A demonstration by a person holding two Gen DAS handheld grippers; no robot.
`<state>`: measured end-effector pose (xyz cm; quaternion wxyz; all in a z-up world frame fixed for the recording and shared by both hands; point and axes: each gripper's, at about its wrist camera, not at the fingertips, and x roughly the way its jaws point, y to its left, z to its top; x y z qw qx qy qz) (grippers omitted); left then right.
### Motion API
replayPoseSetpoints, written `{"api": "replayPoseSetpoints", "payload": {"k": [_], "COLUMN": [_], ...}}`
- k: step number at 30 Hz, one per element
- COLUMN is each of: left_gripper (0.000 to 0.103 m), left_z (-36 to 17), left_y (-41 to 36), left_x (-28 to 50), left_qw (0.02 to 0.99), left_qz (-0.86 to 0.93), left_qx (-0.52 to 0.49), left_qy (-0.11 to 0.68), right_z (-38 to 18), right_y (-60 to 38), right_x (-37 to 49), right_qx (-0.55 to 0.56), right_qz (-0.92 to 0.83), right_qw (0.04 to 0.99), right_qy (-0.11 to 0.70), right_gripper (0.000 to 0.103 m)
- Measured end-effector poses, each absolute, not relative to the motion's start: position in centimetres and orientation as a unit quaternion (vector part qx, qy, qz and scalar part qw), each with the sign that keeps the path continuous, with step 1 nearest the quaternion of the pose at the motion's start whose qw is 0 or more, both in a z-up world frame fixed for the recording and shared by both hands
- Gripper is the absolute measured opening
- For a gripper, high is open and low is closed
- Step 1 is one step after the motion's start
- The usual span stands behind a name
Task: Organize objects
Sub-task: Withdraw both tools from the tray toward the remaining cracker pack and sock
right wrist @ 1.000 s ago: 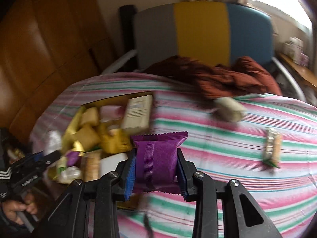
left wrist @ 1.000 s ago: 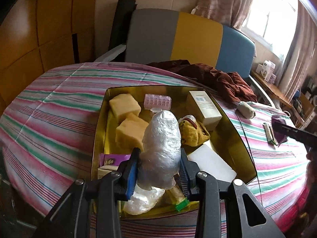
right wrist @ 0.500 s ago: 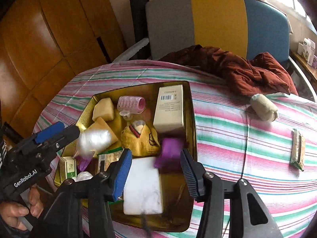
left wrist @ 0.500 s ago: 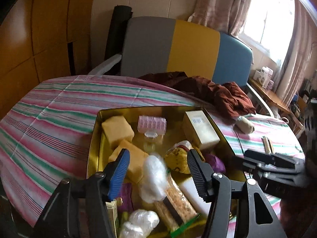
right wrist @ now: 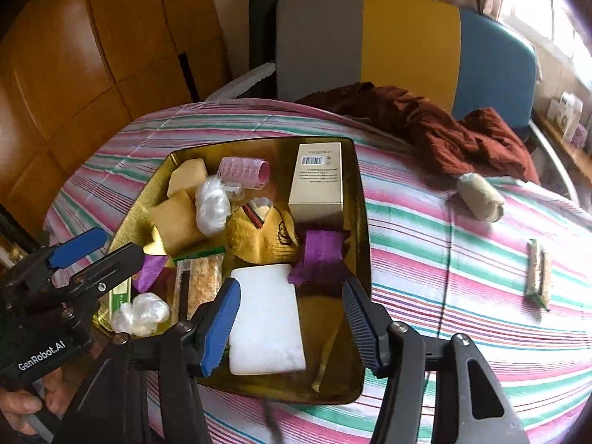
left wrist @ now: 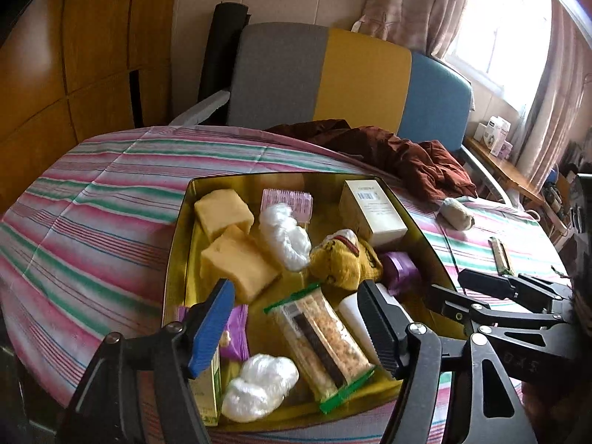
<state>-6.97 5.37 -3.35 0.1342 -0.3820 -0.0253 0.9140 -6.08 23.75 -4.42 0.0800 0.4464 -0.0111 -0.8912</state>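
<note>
In the gold tin tray (right wrist: 360,222) on the striped bed (right wrist: 462,259), the purple snack packet (right wrist: 320,257) lies near the right wall, touching the yellow cloth pouch (right wrist: 264,238) on its left and the white pad (right wrist: 264,318) in front of it. A cream carton with a barcode (right wrist: 320,177) lies behind it, and a pink hair roller (right wrist: 242,172) sits at the far end beside two yellow sponges (left wrist: 229,236). One crumpled clear plastic bundle (left wrist: 285,236) rests between the sponges and the pouch; another (left wrist: 259,384) lies at the tray's near corner next to a wrapped cereal bar (left wrist: 322,336).

The right claw (right wrist: 290,327) hangs over the tray's near end with its jaws spread wide, holding nothing. The left claw (left wrist: 296,323) hovers over the near left part of the tray, equally wide apart and empty.

Outside the tray, a beige roll (right wrist: 479,196) and a second wrapped bar (right wrist: 538,273) lie on the bedspread to the right, well apart from it. A dark red garment (right wrist: 425,125) is heaped behind.
</note>
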Motion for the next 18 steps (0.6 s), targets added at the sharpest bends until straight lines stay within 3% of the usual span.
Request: {"api": "replayPoseSetpoints", "payload": {"k": [5,8,11,14,18], "left_gripper": [0.07,0.072,0.074,0.077,0.08], "left_z": [-3.4,-3.3,-3.1,-2.8,-2.3], "left_y": [5.1,4.9,4.9,5.1,5.9], "left_x": [-6.3,-5.9,-5.4,-5.0,-4.7], "left_qw": [0.132,0.131,0.127,0.127,0.129], "left_qz": [0.915,0.915,0.917,0.92,0.922], "left_qx": [-0.381,-0.38,-0.377,-0.372,-0.364], "left_qy": [-0.024,-0.022,-0.017,-0.011,0.005], "right_z": [-4.2,-4.0,-3.7,-3.4,-3.2], "right_y": [23.2,23.2,23.5,24.1,25.3], "right_x": [-5.3,-4.8,-4.5,-4.3,-4.1], "right_qx": [0.44,0.431,0.42,0.41,0.406], "right_qz": [-0.895,-0.9,-0.906,-0.911,-0.913], "right_qw": [0.073,0.063,0.05,0.041,0.026], "right_qy": [0.006,0.016,0.022,0.023,0.019], "right_gripper": [0.06,0.071,0.071,0.084,0.085]}}
